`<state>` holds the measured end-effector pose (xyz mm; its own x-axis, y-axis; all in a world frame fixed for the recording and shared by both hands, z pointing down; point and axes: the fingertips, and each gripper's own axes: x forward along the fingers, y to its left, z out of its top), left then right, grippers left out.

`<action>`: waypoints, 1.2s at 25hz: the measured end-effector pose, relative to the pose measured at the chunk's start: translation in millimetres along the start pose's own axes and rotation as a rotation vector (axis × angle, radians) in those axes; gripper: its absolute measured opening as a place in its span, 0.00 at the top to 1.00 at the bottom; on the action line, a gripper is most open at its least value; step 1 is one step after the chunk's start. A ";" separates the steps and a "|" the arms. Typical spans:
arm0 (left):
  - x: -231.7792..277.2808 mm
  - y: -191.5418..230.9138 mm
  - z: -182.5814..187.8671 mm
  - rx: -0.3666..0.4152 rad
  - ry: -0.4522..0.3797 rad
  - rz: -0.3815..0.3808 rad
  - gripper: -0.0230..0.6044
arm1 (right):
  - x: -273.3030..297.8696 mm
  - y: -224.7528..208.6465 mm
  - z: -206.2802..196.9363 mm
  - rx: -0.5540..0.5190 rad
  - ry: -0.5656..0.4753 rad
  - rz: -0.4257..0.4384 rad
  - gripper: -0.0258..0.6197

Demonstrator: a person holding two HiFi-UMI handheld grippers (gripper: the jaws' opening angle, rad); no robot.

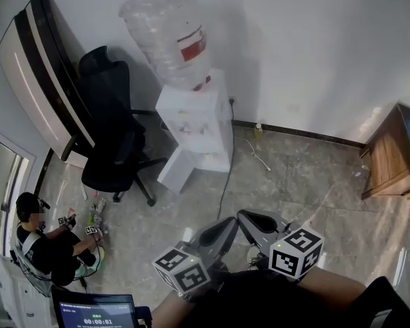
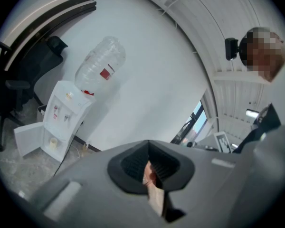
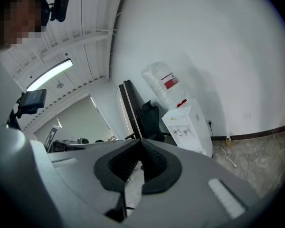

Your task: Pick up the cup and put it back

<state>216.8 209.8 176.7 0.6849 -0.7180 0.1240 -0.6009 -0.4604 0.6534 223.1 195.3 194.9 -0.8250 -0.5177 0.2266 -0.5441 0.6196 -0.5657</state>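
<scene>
A white water dispenser (image 1: pixel 193 125) with an upturned clear bottle (image 1: pixel 167 36) stands against the far wall, its lower door swung open. In the left gripper view a small pale cup (image 2: pixel 52 141) sits inside the open lower compartment of the dispenser (image 2: pixel 61 110). Both grippers are low in the head view, well short of the dispenser. My left gripper (image 1: pixel 229 223) (image 2: pixel 148 144) has its jaws together at the tips with nothing held. My right gripper (image 1: pixel 244 216) (image 3: pixel 140 142) is shut and empty too, and points towards the dispenser (image 3: pixel 187 125).
A black office chair (image 1: pixel 113 142) stands left of the dispenser. A person (image 1: pixel 48 248) sits on the floor at the far left. A black cable (image 1: pixel 227 176) runs down from the wall socket. A wooden cabinet (image 1: pixel 393 152) is at the right, and a laptop screen (image 1: pixel 96 313) at the bottom left.
</scene>
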 end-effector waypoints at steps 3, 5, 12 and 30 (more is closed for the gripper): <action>17.6 -4.3 -5.5 -0.025 0.003 -0.028 0.96 | -4.6 -20.0 4.1 0.030 -0.001 0.001 0.95; 22.3 -2.8 -3.0 -0.037 -0.009 -0.037 0.96 | -3.4 -32.0 7.2 0.051 -0.008 -0.006 0.95; 5.0 56.3 24.8 -0.049 -0.080 0.066 0.96 | 35.3 -49.3 16.0 0.042 0.017 -0.006 0.94; -6.1 185.3 125.6 -0.051 -0.062 -0.206 0.96 | 278.8 -15.5 52.6 -0.038 0.183 0.176 0.95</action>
<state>49.5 63.3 203.3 0.7632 -0.6432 -0.0613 -0.4282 -0.5746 0.6975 9.6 10.3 225.1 -0.9196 -0.2865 0.2688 -0.3920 0.7144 -0.5797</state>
